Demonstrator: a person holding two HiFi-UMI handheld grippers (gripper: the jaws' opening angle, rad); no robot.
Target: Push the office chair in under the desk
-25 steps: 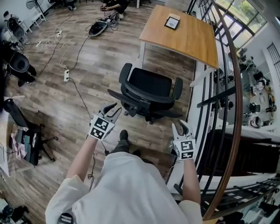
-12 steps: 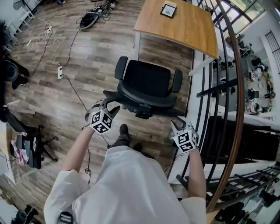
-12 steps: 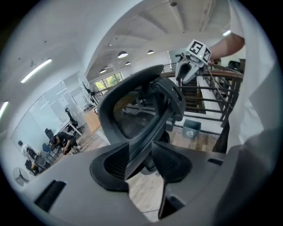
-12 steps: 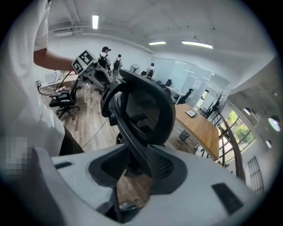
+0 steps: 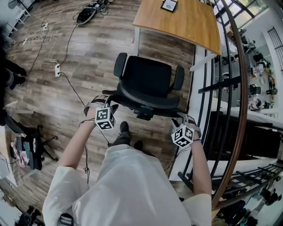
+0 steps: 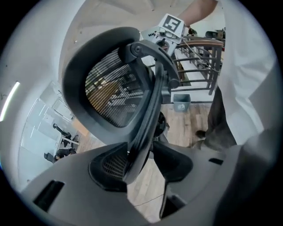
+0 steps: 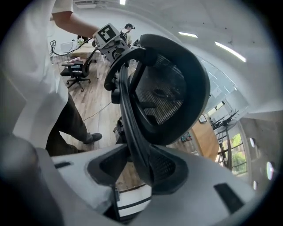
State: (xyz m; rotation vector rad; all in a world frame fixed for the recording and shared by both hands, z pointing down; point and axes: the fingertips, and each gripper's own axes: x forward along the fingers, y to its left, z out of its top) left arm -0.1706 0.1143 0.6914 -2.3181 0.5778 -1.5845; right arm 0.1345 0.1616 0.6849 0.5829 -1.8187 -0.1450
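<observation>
A black mesh-backed office chair [image 5: 148, 84] stands on the wood floor, its seat facing the wooden desk [image 5: 181, 22] beyond it. My left gripper [image 5: 103, 101] is at the left end of the backrest's top edge and my right gripper [image 5: 181, 118] at the right end. In the left gripper view the backrest frame [image 6: 146, 110] runs between the jaws of the left gripper [image 6: 141, 154], with a gap on one side. The right gripper [image 7: 137, 163] straddles the frame [image 7: 128, 110] the same way. Both pairs of jaws have just been opening and stand open around the frame.
A dark metal railing [image 5: 212, 88] runs close along the right of the chair. A power strip [image 5: 56, 69] with cables lies on the floor at the left. Another chair [image 5: 26, 148] stands at the far left. A small framed item [image 5: 168, 5] lies on the desk.
Both grippers have come down and forward from in front of my body to the top edge of the chair's backrest. The chair and desk sit nearer in the head view.
</observation>
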